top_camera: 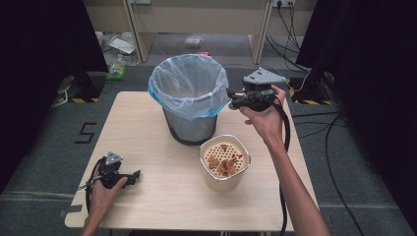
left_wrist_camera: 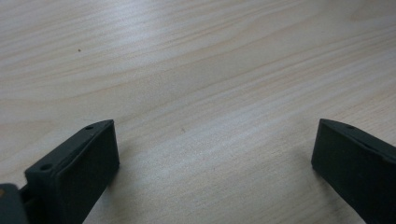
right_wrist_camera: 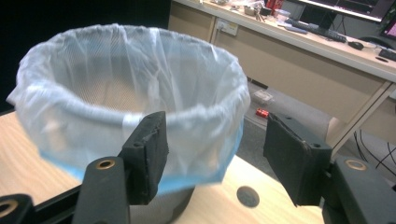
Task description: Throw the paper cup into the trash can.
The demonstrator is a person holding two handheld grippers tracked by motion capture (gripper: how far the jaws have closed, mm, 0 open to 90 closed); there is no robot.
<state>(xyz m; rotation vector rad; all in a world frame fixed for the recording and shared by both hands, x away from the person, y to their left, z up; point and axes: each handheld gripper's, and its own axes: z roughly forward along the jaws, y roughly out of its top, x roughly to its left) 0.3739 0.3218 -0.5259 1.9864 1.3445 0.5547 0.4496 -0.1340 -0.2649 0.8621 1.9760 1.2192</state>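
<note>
High view: my right gripper [top_camera: 230, 98] hangs level at the right-hand rim of the waste bin [top_camera: 189, 101], jaws apart with nothing between them, their tips just beside the bag. That bin is a dark mesh cylinder lined with a translucent pale-blue plastic bag [top_camera: 184, 73], whose top is folded out over the rim and hangs down the outside in a crumpled skirt; it stands upright on the far middle of the light wooden table [top_camera: 147, 147]. Just in front of it stands a cream round container [top_camera: 224, 164] with a perforated insert holding brownish scraps [top_camera: 225, 164]. My left gripper [top_camera: 132, 176] rests low at the near left of the table, well apart from both vessels. Right gripper view: the bag's thin, wrinkled film [right_wrist_camera: 130, 93] rises beyond my black jaws, the mesh wall showing faintly through it. Left gripper view: my jaws stand wide over bare wood grain [left_wrist_camera: 210, 93].
</note>
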